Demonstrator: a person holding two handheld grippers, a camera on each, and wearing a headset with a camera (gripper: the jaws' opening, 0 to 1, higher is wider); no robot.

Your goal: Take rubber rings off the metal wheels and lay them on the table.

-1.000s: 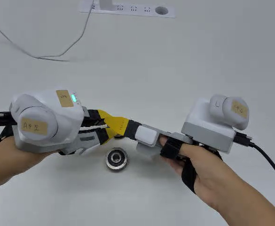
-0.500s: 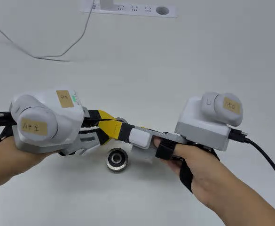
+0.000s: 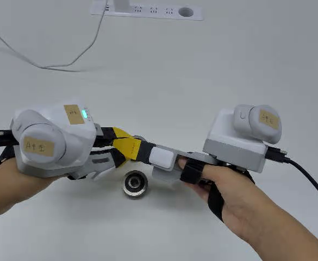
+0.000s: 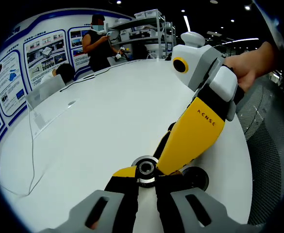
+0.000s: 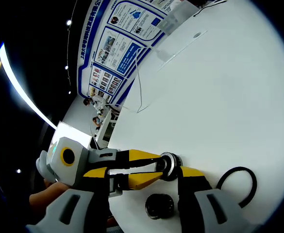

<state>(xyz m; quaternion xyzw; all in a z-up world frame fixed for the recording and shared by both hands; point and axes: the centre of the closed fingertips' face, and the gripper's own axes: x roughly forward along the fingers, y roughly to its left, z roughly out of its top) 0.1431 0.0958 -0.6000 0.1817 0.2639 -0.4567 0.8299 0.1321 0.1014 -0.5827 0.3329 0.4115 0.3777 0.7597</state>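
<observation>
A small metal wheel with a dark rim hangs just above the white table, and my left gripper is shut on it. My right gripper comes in from the opposite side, its yellow fingers closed against the same wheel. In the head view the left gripper and right gripper meet tip to tip. A second wheel stands on the table right below them. A loose black rubber ring lies on the table, partly hidden by my right jaw.
A white power strip lies at the table's far edge, with a grey cable trailing left. The table edge and a mesh chair are on the right of the left gripper view. People stand far behind.
My right gripper slid a little to the left, closer against the left gripper's jaws, then held still. The wheel on the table has not moved.
</observation>
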